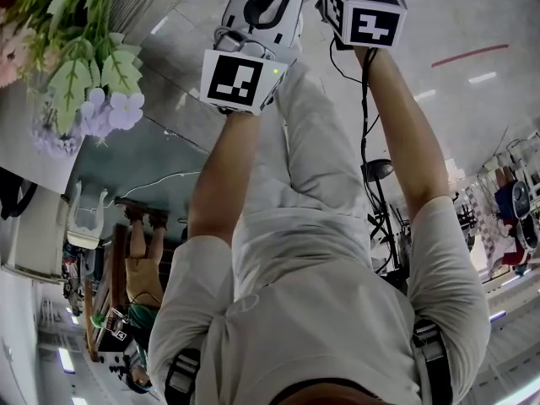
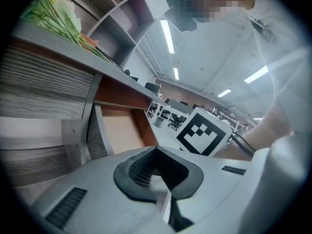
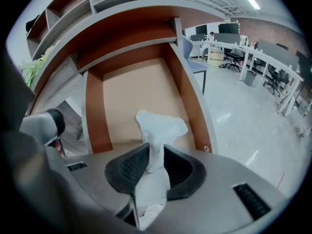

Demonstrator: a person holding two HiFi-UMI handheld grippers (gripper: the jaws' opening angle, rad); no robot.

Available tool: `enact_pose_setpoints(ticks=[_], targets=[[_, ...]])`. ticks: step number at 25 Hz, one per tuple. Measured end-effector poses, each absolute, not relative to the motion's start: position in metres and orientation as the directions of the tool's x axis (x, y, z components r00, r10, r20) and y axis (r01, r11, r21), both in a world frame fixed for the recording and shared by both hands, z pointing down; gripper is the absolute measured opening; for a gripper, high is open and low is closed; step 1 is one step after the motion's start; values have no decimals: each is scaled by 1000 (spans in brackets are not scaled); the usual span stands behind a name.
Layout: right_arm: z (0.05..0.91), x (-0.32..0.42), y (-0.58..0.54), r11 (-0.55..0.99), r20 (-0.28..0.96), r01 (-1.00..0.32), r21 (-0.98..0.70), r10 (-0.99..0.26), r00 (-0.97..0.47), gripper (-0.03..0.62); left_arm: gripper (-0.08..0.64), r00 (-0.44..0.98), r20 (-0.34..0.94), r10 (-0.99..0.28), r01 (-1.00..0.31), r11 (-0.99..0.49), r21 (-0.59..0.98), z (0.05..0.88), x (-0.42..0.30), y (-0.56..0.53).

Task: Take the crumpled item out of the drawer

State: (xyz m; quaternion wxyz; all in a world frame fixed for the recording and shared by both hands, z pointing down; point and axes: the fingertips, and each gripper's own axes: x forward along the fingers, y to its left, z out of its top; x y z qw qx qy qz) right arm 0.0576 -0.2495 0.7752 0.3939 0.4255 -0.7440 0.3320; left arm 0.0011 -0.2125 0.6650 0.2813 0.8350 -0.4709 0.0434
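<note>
As the right claw [image 3: 156,151] pinches its tail between part-closed jaws, the white crumpled paper wad [image 3: 163,126] fans out just beyond the tips, above the open brown wooden drawer [image 3: 126,96].

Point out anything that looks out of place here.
A crumpled white item is in the open drawer, the only thing visible in it, and it looks like rubbish. The right gripper has its jaws closed on it. Nothing else stands out.
</note>
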Motion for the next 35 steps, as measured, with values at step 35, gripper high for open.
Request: enact_pose_setpoints(ticks=[35], targets=[[767, 59, -247, 415, 858, -904, -102, -423, -291, 35, 0, 534, 341, -774, -823, -383, 418, 666, -9, -203]])
